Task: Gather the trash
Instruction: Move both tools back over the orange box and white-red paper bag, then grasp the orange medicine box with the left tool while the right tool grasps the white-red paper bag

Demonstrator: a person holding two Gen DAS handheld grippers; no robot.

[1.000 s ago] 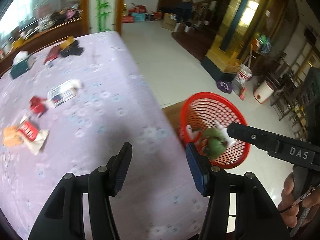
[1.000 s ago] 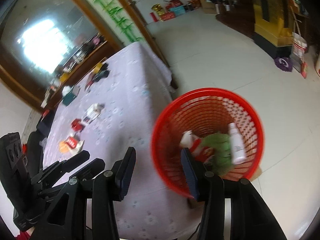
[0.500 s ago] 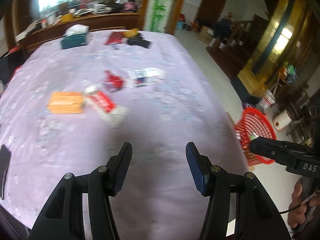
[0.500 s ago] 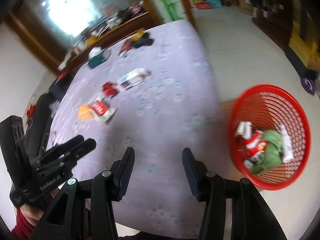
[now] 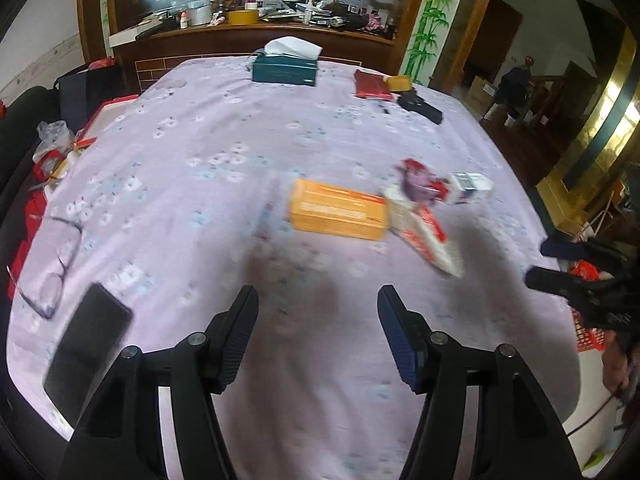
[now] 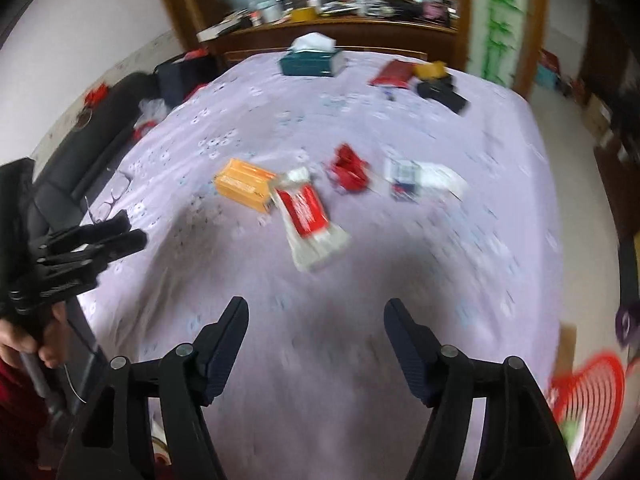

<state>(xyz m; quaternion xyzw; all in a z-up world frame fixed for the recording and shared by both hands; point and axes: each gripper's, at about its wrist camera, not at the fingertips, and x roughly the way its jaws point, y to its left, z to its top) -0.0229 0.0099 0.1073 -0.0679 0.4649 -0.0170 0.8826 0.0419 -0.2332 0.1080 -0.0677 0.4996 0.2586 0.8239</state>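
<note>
Trash lies in the middle of the lilac tablecloth (image 5: 208,152): an orange box (image 5: 338,208) (image 6: 244,185), a red-and-white wrapper (image 5: 426,230) (image 6: 310,218), a crumpled red wrapper (image 5: 418,178) (image 6: 350,168) and a small white-and-blue carton (image 5: 470,187) (image 6: 420,178). My left gripper (image 5: 318,330) hovers over the near cloth, jaws opening, nothing between them. My right gripper (image 6: 316,338) also hangs over the near cloth, jaws opening and empty. The red mesh basket (image 6: 592,396) (image 5: 586,320) stands on the floor off the table's right edge.
A teal tissue box (image 5: 285,68), a red pouch (image 5: 372,84) and a black case (image 5: 420,106) lie at the far end. A black phone (image 5: 86,354) and glasses (image 5: 60,264) rest near the left edge. A cluttered wooden counter (image 5: 256,28) backs the table.
Both grippers swung from over the red basket back across the table toward the trash, and both sets of jaws have spread wider. The basket now sits at the right edge of each view.
</note>
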